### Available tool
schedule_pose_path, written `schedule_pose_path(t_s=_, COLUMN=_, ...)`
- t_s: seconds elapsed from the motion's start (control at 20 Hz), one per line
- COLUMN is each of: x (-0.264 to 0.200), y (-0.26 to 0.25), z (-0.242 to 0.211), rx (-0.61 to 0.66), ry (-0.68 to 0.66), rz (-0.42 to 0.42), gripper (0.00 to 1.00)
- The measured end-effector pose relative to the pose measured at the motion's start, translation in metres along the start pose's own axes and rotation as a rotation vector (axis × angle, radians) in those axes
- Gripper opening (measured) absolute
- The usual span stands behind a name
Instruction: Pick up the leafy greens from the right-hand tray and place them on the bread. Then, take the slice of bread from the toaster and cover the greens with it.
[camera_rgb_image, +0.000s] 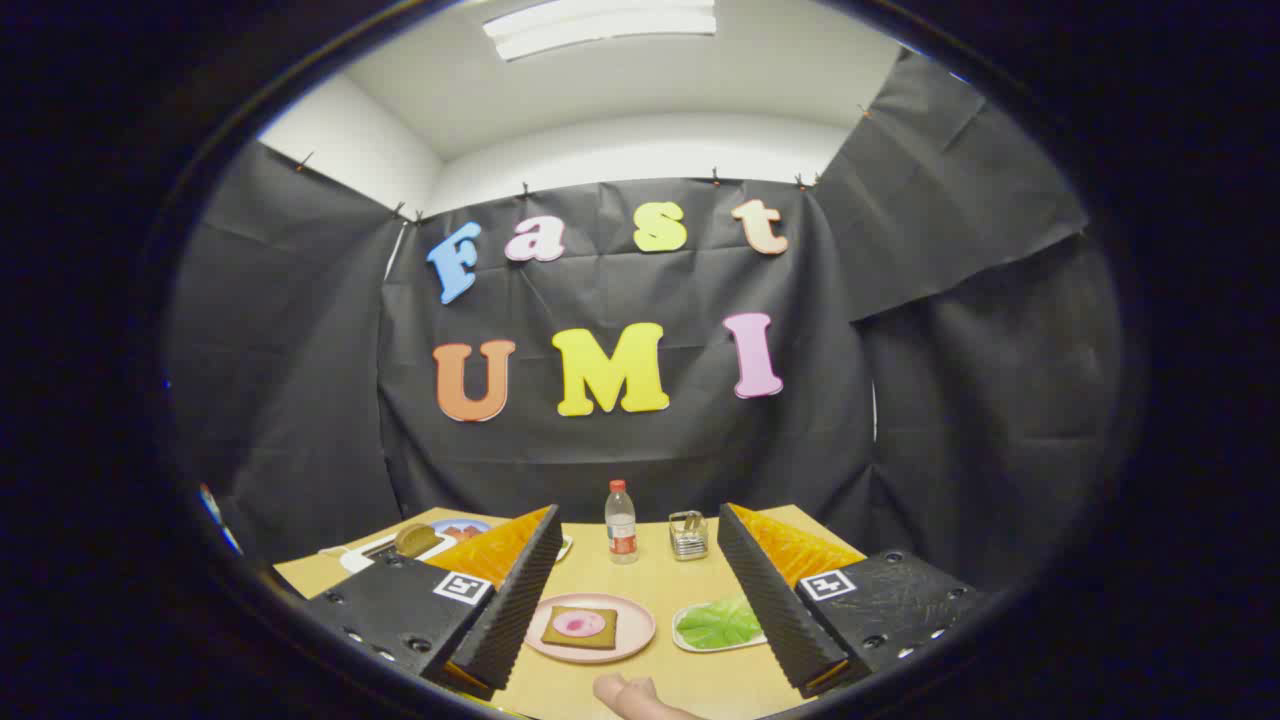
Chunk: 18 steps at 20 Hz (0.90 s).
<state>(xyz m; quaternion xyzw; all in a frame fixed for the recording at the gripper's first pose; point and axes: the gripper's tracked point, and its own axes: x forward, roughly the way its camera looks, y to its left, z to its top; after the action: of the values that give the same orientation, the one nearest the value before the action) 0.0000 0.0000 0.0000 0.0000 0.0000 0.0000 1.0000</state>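
Observation:
My gripper (640, 610) hangs open above the wooden table (650, 575), its two fingers wide apart with nothing between them. Below and between the fingers lies a pink plate (630, 612) holding a brown bread slice (581, 627) with a pink spread spot on top. To the right of it, close to the right finger, a white tray (688, 640) carries the leafy greens (720, 624), partly hidden by that finger. A metal toaster (688, 535) stands farther back, beyond the fingers; I cannot tell what is in it.
A clear water bottle (621, 522) with a red cap stands left of the toaster. Behind the left finger sit a white tray with a brown bun (414, 540) and a plate with reddish food (462, 530). A person's hand (630, 695) rests at the table's near edge.

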Motion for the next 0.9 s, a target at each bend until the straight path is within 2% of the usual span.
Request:
schedule_pose_path(t_s=0.25, x=-0.006, y=0.030, z=-0.005, rx=0.036, ry=0.010, rz=0.024, gripper=0.96)
schedule_pose_path(t_s=0.4, x=-0.007, y=0.043, z=0.000, rx=0.011, ry=-0.017, rz=0.039, gripper=0.96)
schedule_pose_path(t_s=0.9, x=0.001, y=0.035, z=-0.015, rx=-0.037, ry=0.050, rz=-0.035, gripper=0.96)
